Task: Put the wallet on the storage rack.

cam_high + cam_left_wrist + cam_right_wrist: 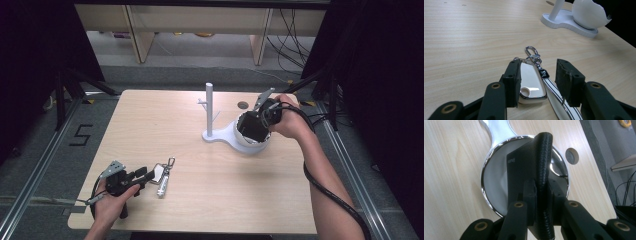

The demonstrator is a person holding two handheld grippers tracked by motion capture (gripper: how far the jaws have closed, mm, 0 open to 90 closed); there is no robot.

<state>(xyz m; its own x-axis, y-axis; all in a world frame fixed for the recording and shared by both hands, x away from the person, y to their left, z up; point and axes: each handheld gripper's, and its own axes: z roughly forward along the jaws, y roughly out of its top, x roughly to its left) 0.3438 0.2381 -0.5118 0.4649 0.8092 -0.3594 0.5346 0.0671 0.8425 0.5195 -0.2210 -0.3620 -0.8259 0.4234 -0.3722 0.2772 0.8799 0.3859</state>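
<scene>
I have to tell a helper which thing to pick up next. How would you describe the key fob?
On the wooden table, look near the front left corner. There the key fob lies flat between the left gripper's open jaws. It is white, chrome-edged, with a metal clip.

High view: fixed above the person's side, facing forward and down; takes in the whole table (pixel 150 125), floor and shelving beyond.

Left gripper view: low, close over the tabletop, facing along its own jaws across the key fob (pixel 531 82) toward the white stand (pixel 571 22) farther off.

Right gripper view: close, facing steeply down along its own jaws into the white bowl (pixel 491 177), past the black wallet (pixel 524 170).

Shared: stand and bowl appear in all three; key fob in high and left gripper views.
</scene>
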